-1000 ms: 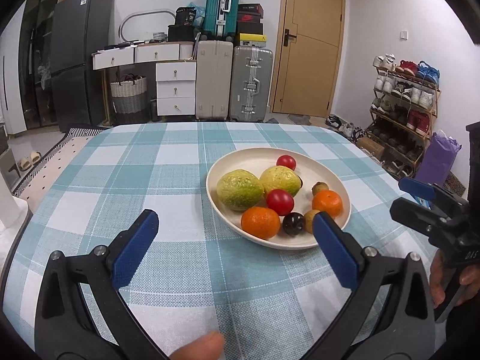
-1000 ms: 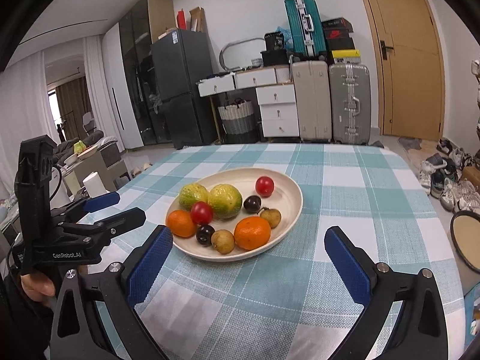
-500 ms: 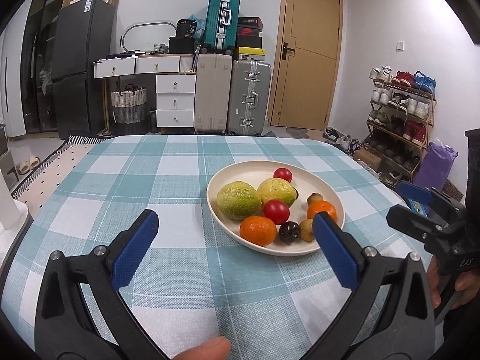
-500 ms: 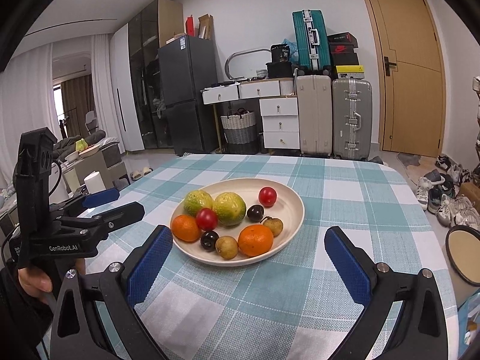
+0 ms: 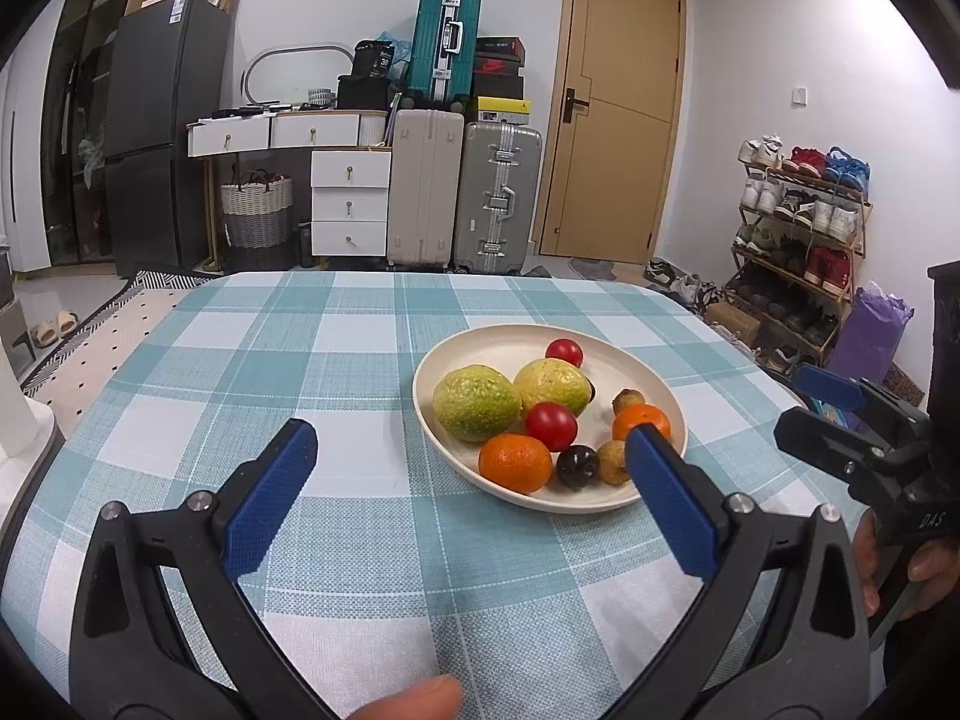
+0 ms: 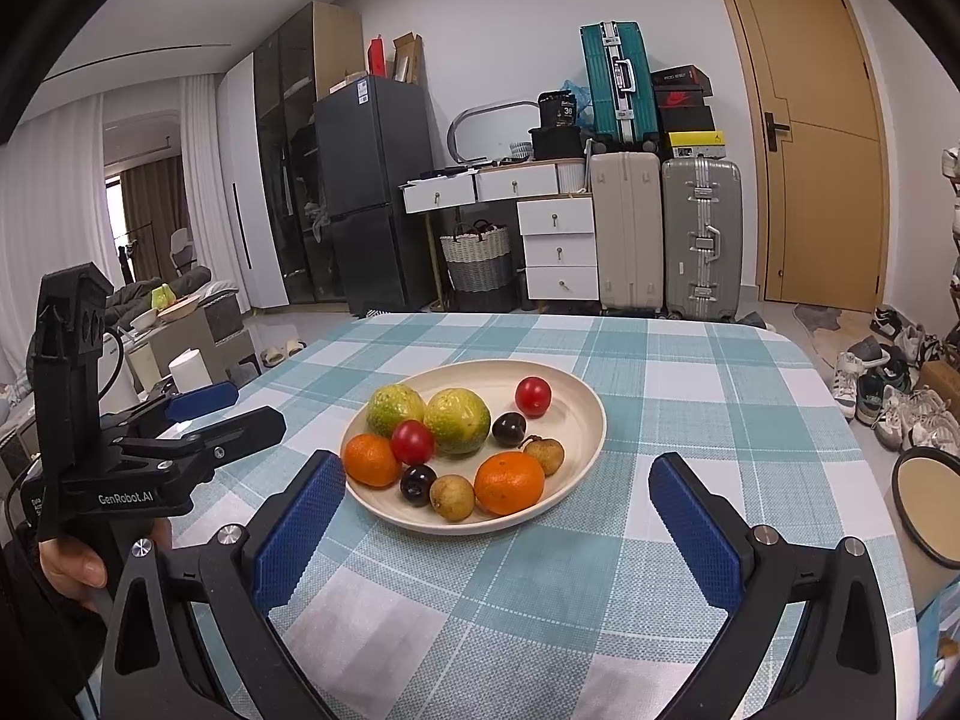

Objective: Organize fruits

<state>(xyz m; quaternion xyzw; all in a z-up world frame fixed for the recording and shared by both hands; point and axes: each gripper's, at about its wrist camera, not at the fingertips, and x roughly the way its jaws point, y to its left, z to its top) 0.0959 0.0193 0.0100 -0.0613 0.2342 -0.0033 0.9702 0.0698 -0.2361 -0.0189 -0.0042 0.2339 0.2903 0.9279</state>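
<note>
On the desk [image 6: 690, 396] draped in teal-and-white checked cloth sits a round cream plate [image 6: 585, 420], holding every fruit in sight: two green-yellow guavas [image 6: 459, 420] at 10 o'clock, two orange mandarins [image 6: 509, 483] at 6 and 8, red cherry tomatoes [image 6: 533, 396], dark plums [image 6: 418, 483] and brown longans [image 6: 452, 498]. Both the left claw [image 5: 471, 474] and right claw [image 6: 498, 525] hang released and empty, short of the plate. This fits either fruit already gathered or sorting yet to come, so no move is settled. The fruits are near-round, with no clear long axis
</note>
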